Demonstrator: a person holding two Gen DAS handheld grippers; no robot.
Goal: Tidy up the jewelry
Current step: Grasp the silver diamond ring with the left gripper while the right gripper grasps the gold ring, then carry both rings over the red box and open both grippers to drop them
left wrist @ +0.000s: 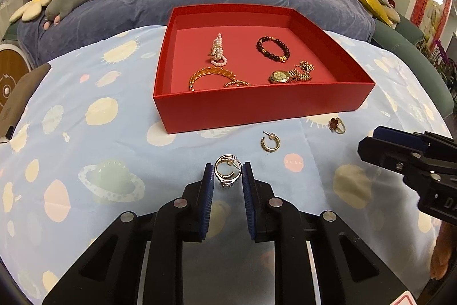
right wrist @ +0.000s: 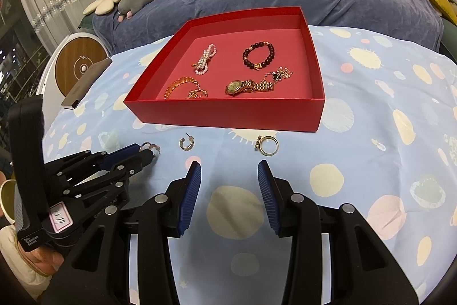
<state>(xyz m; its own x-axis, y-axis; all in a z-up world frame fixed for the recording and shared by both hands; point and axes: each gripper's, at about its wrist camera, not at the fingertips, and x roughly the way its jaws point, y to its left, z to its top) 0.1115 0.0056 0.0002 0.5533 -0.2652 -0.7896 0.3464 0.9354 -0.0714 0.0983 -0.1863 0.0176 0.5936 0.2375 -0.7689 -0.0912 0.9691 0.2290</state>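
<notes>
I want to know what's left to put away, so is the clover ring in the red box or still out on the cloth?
Out. The clover ring lies on the cloth just in front of the red box, outside its front wall.

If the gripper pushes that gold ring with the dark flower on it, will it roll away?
Probably not: the flower ring lies flat on the soft cloth, so it would likely slide or snag. It looks stiff and light, and small enough to slip from the pads.
</notes>
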